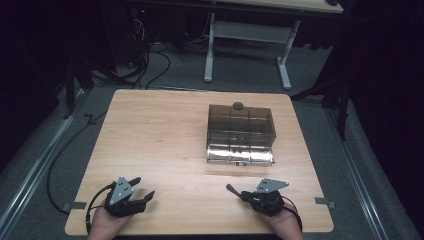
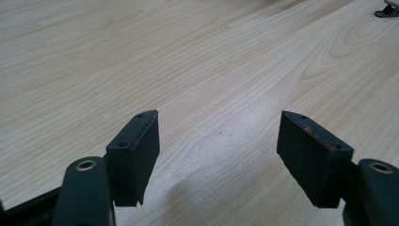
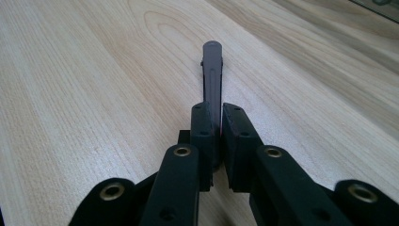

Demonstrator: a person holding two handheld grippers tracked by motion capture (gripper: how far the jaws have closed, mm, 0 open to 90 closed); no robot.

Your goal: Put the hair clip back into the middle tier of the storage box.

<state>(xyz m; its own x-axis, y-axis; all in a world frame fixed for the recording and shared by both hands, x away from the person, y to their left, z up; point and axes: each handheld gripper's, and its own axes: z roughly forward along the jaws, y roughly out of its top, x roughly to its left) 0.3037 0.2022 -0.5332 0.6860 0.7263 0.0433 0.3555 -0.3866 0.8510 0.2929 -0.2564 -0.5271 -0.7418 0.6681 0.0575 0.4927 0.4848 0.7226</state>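
The right gripper (image 3: 214, 122) has its jaws clamped on the end of a thin dark stick (image 3: 212, 70), which juts out low over the table (image 1: 165, 135). Gripped so near its end, the stick could pivot or slip. The left gripper (image 2: 219, 146) rests wide open, holding nothing; the smoky plastic box (image 1: 240, 132) sits farther back.

1. Left gripper (image 1: 142, 188): black body, grey three-cornered plate on top, black cable trailing.
2. Right gripper (image 1: 231, 188): same black build, same grey plate.
3. Jaws: flat black pads, brass-ringed pivot holes, small screw holes.
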